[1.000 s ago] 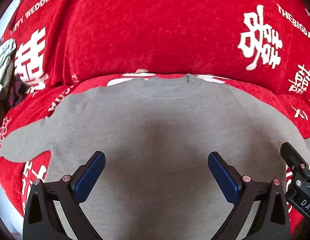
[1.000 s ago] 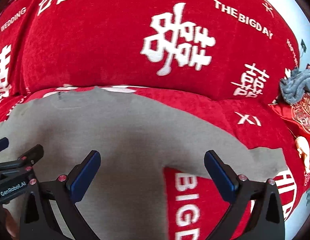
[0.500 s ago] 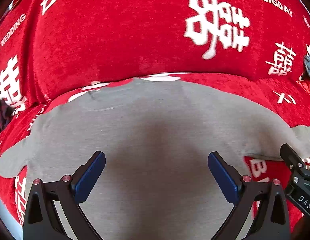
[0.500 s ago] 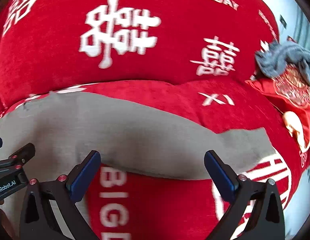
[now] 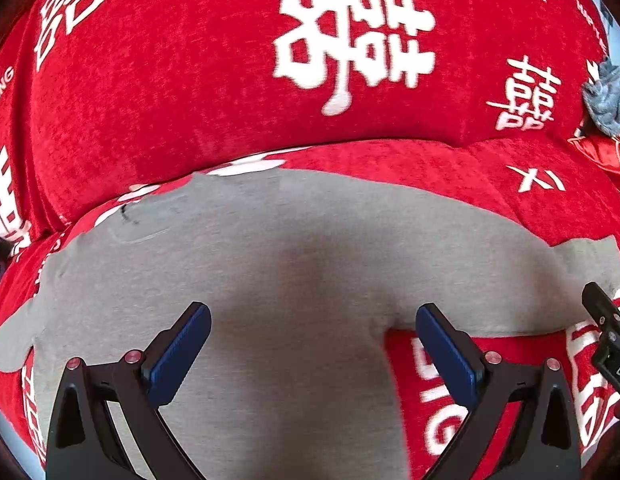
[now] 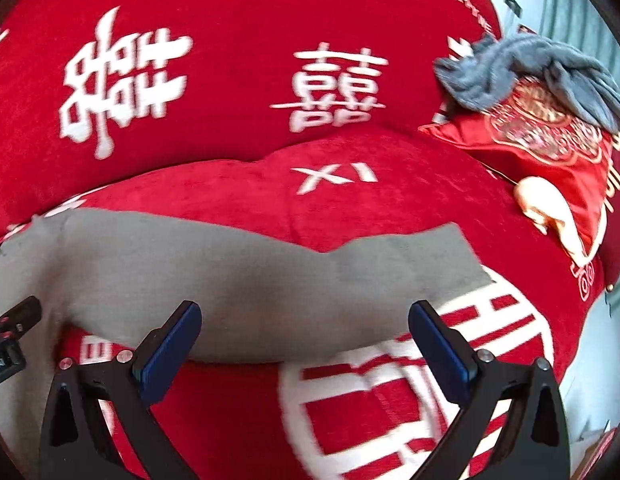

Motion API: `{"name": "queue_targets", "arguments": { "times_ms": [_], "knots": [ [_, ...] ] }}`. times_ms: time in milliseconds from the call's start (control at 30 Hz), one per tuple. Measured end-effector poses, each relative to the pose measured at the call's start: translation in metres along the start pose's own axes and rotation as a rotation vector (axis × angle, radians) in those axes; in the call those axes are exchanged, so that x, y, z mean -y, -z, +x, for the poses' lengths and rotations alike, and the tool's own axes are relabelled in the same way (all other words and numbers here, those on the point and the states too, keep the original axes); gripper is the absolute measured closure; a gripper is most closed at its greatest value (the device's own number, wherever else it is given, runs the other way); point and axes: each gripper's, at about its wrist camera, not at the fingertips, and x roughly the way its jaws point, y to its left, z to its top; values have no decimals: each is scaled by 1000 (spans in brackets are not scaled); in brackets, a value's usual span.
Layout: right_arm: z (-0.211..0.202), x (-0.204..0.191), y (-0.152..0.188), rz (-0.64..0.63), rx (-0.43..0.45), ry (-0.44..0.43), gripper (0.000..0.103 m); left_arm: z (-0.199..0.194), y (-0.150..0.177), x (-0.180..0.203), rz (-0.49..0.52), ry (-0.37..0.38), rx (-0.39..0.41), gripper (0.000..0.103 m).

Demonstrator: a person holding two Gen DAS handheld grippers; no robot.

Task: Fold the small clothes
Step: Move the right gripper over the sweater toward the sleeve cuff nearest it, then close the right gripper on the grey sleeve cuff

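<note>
Flat, the grey shirt (image 5: 278,280) lies neckline away, sleeves sideways; both tongs (image 5: 312,350) (image 6: 304,346) gape wide, empty.

Red plush sofa cover (image 5: 390,160), white print all over: double-happiness characters, "THE BIGDAY", "XI", "BIGD..." on the seat. Back cushion (image 6: 238,80) bulges above the seat cushion (image 6: 390,208); the seam between them runs across both views. Right end of the sofa: red satin pillow (image 6: 550,152) with gold embroidery and a pale cartoon figure, leaning tilted against the back. Crumpled blue-grey cloth (image 6: 522,68) lies on top of the pillow, touching it; also seen at the far right edge of the left wrist view. Pale floor or wall beyond the sofa's right end, blurred.
</note>
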Motion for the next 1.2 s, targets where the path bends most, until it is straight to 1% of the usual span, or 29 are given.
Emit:
{"name": "queue_targets", "arguments": {
  "times_ms": [167,500,600,767,833,900,967,1000,1033,1067,1100,1133,1200],
  "knots": [
    [7,29,3,36,-14,25,0,1,1,25,33,11,0,0],
    [23,74,11,98,-38,51,0,4,3,72,84,27,-9,0],
    [33,88,12,135,-56,37,0,4,4,85,106,28,-7,0],
    [61,105,10,193,-95,-2,1,6,5,96,116,27,-14,0],
    [66,103,4,177,-57,14,1,7,5,97,115,27,-17,0],
    [74,100,-2,163,-51,28,1,9,5,95,108,22,-20,0],
    [81,97,-9,139,-32,54,10,11,4,91,97,17,-23,0],
    [82,95,-11,120,-21,67,34,12,3,88,89,13,-24,0],
    [83,93,-14,95,-13,73,75,12,3,85,84,10,-23,0],
    [84,94,-16,89,-13,35,92,12,1,80,74,7,-20,0],
    [84,97,-17,110,-19,-38,96,14,-1,74,61,0,-19,0],
    [82,100,-17,126,-12,-61,96,15,-2,70,49,-5,-20,0],
    [67,111,-13,167,35,-84,96,20,-7,53,5,-20,-26,0]
  ]
}}
